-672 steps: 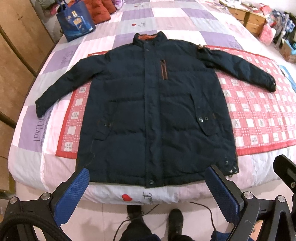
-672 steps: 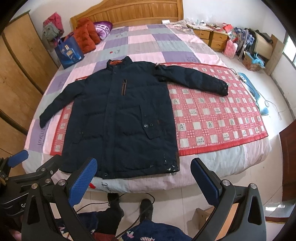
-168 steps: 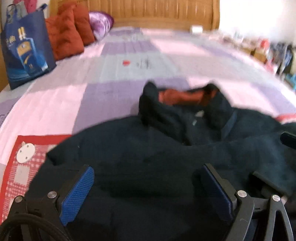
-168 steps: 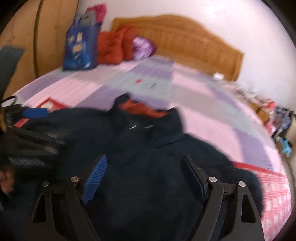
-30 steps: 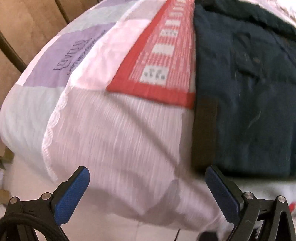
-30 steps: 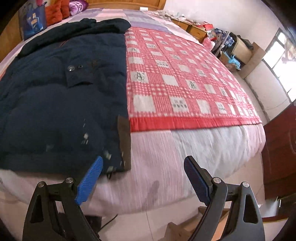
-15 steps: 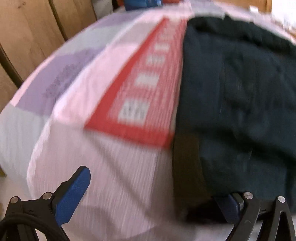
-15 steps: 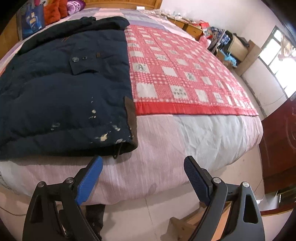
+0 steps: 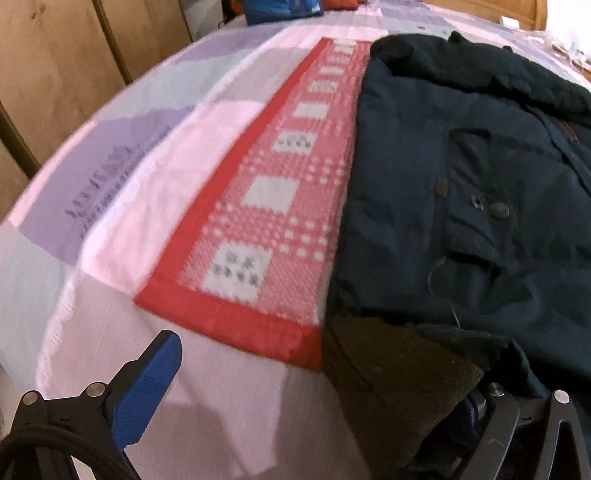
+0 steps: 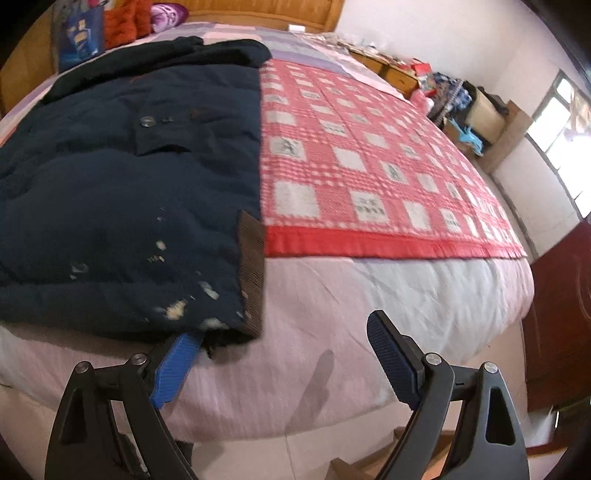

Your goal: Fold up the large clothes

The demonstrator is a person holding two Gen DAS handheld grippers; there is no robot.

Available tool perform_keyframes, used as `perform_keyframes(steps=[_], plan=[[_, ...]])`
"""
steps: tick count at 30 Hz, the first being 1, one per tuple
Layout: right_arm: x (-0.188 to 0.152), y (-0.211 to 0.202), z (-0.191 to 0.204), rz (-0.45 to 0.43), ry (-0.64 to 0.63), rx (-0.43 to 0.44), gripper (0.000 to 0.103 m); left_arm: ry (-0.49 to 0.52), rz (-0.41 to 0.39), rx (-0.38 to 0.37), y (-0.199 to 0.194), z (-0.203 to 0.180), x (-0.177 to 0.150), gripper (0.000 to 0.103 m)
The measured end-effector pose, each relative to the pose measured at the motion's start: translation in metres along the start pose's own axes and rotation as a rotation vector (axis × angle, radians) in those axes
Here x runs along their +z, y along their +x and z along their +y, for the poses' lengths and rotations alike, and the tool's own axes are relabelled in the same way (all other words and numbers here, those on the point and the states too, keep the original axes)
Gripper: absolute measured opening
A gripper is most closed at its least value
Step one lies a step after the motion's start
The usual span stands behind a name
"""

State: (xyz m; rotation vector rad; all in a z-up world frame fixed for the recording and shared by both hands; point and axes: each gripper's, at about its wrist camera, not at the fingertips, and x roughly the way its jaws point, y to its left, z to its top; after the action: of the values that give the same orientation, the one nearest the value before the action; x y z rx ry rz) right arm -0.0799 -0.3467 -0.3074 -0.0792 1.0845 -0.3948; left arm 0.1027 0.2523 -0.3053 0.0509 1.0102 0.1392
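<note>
You're looking at a navy jacket point(image 10: 122, 177) showing pale flecks near its brown-trimmed hem. Right of it a red-and-white checked blanket point(image 10: 369, 173) is showing a solid red border. The sheet point(image 9: 155, 155) is running in lilac, pink and grey patches. Your pads point(image 9: 147, 384) are showing blue on black frames.

One dark navy jacket point(image 9: 461, 177) lies on one bed point(image 10: 369, 295), over one red checked blanket point(image 10: 369, 155). Two grippers show, one per view: the left gripper point(image 9: 314, 373) and the right gripper point(image 10: 284, 354), each with two blue-padded fingers. On the jacket's pocket flap in the left wrist view, two round buttons point(image 9: 441, 185) can be counted. At the head of the bed stand one blue bag point(image 10: 79, 31), one orange-red cushion point(image 10: 125, 24) and one purple cushion point(image 10: 168, 13). One wooden headboard point(image 10: 266, 11) closes the far end
</note>
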Motion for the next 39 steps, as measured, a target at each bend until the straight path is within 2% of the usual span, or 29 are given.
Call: perform_keyframes(steps=[2, 3, 6, 7, 9, 12, 14, 19, 20, 21, 23, 25, 26, 27, 29, 31, 36, 39], plan=[[0.006, 0.002, -0.001, -0.038, -0.004, -0.028, 0.083, 0.010, 0.002, 0.002, 0.002, -0.001, -0.003, 0.098], [0.009, 0.002, -0.010, -0.064, 0.026, -0.070, 0.081, 0.013, -0.001, 0.003, 0.003, 0.000, -0.004, 0.097], [0.012, 0.009, -0.039, -0.067, 0.198, -0.031, 0.081, 0.032, 0.014, 0.002, 0.009, 0.007, -0.011, 0.091], [0.012, 0.012, -0.036, -0.059, 0.195, -0.037, 0.081, 0.039, 0.020, -0.001, 0.011, 0.009, -0.013, 0.087], [0.014, 0.013, -0.025, -0.062, 0.160, -0.031, 0.067, 0.068, 0.043, -0.032, 0.015, 0.009, -0.021, 0.082], [0.017, 0.020, -0.010, -0.049, 0.105, 0.014, 0.060, 0.145, 0.050, -0.069, 0.016, -0.003, -0.027, 0.078], [0.022, 0.028, -0.003, -0.038, 0.088, 0.026, 0.060, 0.187, 0.032, -0.094, 0.015, -0.014, -0.028, 0.077], [0.039, 0.044, 0.006, -0.045, 0.076, 0.051, 0.060, 0.214, 0.009, -0.146, 0.024, -0.028, -0.016, 0.077], [0.042, 0.046, 0.004, -0.040, 0.080, 0.060, 0.058, 0.219, 0.012, -0.152, 0.027, -0.028, -0.014, 0.072], [0.044, 0.050, -0.001, -0.031, 0.095, 0.069, 0.047, 0.226, 0.020, -0.160, 0.030, -0.027, -0.012, 0.067], [0.044, 0.055, -0.021, -0.017, 0.166, 0.082, 0.045, 0.240, 0.018, -0.157, 0.030, -0.021, -0.012, 0.040], [0.041, 0.056, -0.032, -0.006, 0.235, 0.121, 0.044, 0.231, 0.040, -0.164, 0.029, -0.009, -0.015, 0.024], [0.041, 0.055, -0.027, -0.008, 0.225, 0.107, 0.034, 0.209, 0.051, -0.173, 0.029, -0.002, -0.018, 0.019], [0.042, 0.054, -0.020, -0.006, 0.208, 0.111, 0.018, 0.194, 0.059, -0.177, 0.029, 0.002, -0.019, 0.018], [0.045, 0.055, -0.005, 0.007, 0.174, 0.102, 0.017, 0.182, 0.061, -0.173, 0.026, 0.001, -0.022, 0.014], [0.045, 0.056, -0.008, 0.008, 0.209, 0.100, 0.017, 0.176, 0.054, -0.170, 0.022, -0.001, -0.019, 0.013], [0.050, 0.034, -0.018, -0.046, 0.211, 0.104, 0.015, 0.126, 0.002, -0.199, -0.006, 0.015, -0.012, 0.013], [0.055, 0.015, -0.022, -0.075, 0.212, 0.113, 0.015, 0.149, -0.017, -0.208, -0.023, 0.014, -0.008, 0.013]])
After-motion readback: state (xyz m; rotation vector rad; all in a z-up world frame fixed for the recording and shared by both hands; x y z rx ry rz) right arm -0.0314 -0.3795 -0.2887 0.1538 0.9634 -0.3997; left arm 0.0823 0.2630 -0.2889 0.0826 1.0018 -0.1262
